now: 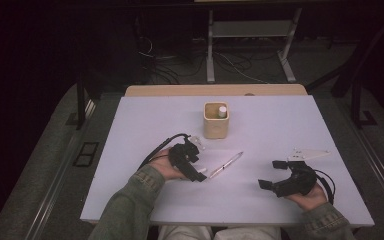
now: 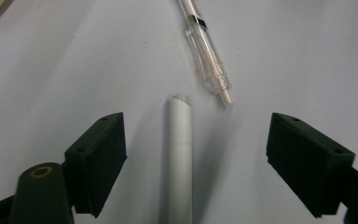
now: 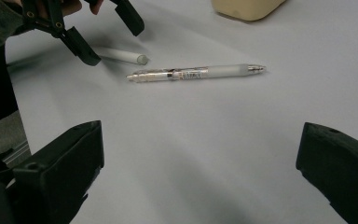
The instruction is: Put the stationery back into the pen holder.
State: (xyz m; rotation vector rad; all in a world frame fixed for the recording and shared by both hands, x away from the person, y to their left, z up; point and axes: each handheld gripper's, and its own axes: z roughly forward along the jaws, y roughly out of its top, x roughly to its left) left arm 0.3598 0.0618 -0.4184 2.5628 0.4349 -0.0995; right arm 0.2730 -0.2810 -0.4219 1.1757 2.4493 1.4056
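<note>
— Jaws of the left gripper (image 2: 186,158) are seen spread, with a white tube (image 2: 181,154) lying untouched between them on the table (image 1: 145,125)

— Right gripper (image 3: 200,177) is held wide, gripping nothing; a clear pen (image 3: 196,73) is laid just beyond the tube

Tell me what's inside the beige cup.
One white-capped thing stands in the cup, against its right wall. The rest of the inside looks bare; the cup's wall hides the thing's lower part and the bottom.
</note>
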